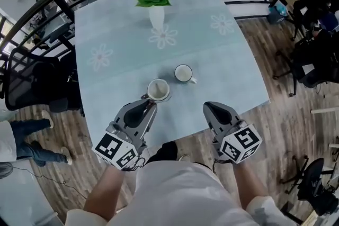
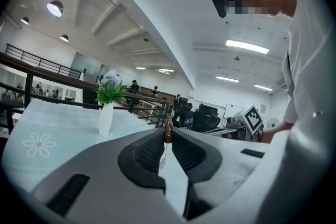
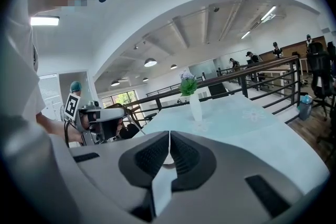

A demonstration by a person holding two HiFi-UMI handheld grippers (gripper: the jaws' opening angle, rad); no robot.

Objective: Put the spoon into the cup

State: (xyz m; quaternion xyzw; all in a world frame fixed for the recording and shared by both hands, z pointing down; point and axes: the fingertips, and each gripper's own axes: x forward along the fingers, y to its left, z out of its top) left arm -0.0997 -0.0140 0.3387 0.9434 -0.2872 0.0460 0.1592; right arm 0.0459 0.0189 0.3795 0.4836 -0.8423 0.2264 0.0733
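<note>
Item: spoon in transit to cup; carrying step, insertion not yet done.
The left gripper (image 1: 148, 101) is clamping its jaws on the thin spoon (image 2: 167, 135), brown handle end showing above the pads, bowl hanging below. It is hovering at the 7 o'clock edge of the tan cup (image 1: 158, 89) on the table (image 1: 116, 34). A white mug (image 1: 184, 73) is standing at the cup's 1 o'clock. The right gripper (image 1: 208, 106) is idling at 4 o'clock, jaws together on nothing. Next move, as judged: centring the bowl over the rim, lowering, then releasing.

Vase (image 1: 157, 16) far on table (image 1: 116, 24), mug (image 1: 184, 73) right of cup (image 1: 158, 89), nearer
</note>
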